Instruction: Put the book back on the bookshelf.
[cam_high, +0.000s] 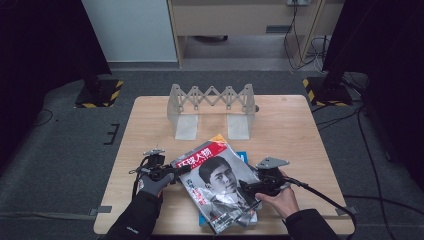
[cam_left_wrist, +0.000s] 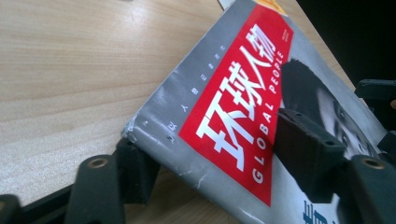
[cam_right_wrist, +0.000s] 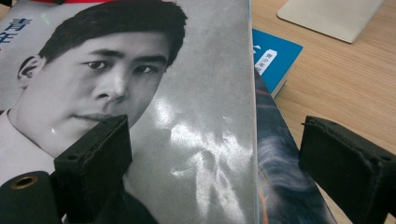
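Observation:
A magazine (cam_high: 220, 185) with a red title band and a black-and-white portrait lies askew on top of a small stack of books at the table's front. My left gripper (cam_high: 172, 171) is at its left corner. In the left gripper view (cam_left_wrist: 217, 144) one pad sits under the magazine's (cam_left_wrist: 224, 107) spine corner and the other presses on the cover, so it grips that corner. My right gripper (cam_high: 247, 189) is at the right edge. In the right gripper view (cam_right_wrist: 217, 140) one pad rests over the cover (cam_right_wrist: 187, 116) and the other stands clear beside the stack, open.
A blue book (cam_high: 241, 156) (cam_right_wrist: 273, 60) pokes out behind the magazine, and a dark-covered book (cam_right_wrist: 280, 177) lies directly beneath it. A grey folding book stand (cam_high: 212, 107) stands at the back of the wooden table (cam_high: 300, 130). Black stands and cables flank the table on the floor.

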